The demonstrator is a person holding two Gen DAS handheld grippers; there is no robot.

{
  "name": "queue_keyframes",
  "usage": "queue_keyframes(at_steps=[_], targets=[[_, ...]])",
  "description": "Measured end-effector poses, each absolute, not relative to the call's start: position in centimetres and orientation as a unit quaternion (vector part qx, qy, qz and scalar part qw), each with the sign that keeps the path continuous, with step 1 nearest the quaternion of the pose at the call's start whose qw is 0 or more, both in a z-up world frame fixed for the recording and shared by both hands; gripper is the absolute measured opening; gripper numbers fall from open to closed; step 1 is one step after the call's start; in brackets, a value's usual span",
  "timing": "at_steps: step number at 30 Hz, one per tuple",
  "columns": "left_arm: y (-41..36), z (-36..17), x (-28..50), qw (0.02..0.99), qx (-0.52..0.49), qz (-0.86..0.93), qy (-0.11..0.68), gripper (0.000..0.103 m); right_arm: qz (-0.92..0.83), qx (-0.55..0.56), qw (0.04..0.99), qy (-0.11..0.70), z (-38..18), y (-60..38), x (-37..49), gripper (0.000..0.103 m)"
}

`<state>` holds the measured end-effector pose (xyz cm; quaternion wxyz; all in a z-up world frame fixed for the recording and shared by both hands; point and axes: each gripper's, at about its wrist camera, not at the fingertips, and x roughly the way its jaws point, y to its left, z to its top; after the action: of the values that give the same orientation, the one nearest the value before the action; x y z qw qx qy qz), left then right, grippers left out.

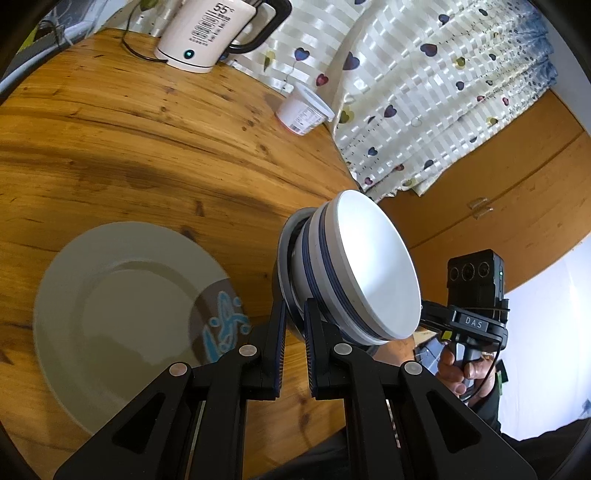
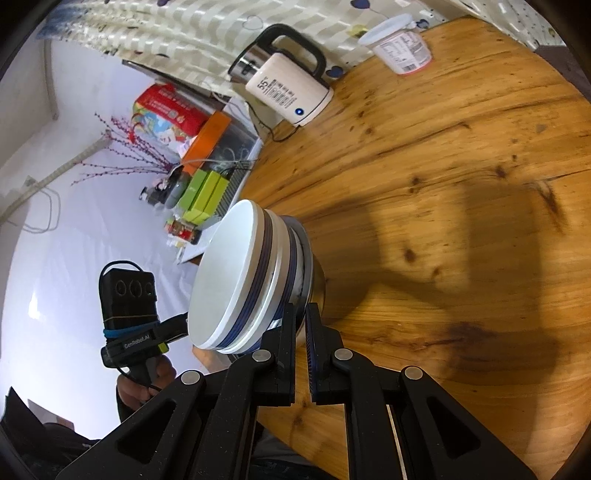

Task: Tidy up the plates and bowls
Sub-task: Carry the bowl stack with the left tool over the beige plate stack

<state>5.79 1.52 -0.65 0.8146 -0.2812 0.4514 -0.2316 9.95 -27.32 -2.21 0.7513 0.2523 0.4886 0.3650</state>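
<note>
Gripping opposite rims, left tongs (image 1: 293, 321) and right tongs (image 2: 301, 321) were clamped shut on the bowl stack (image 1: 347, 273), held tilted between them; a plate (image 1: 122, 306) lay left. Glazed, heavy, fragile: rim holds looked slip-prone.

A round wooden table (image 1: 129, 147) carries a grey plate (image 1: 122, 317) near its edge, a cream electric kettle (image 1: 207, 33) and a white plastic tub (image 1: 304, 110) farther back.
</note>
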Motion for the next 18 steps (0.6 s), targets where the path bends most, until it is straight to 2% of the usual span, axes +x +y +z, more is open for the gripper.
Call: queue_keyframes(at_steps=[18], targets=[[5.8,-0.8,2.8,0.824,-0.303,-0.186,0.441,0.008,0.403,0.224,0.728,0.507,-2.5,-21.8,10.7,0.006]])
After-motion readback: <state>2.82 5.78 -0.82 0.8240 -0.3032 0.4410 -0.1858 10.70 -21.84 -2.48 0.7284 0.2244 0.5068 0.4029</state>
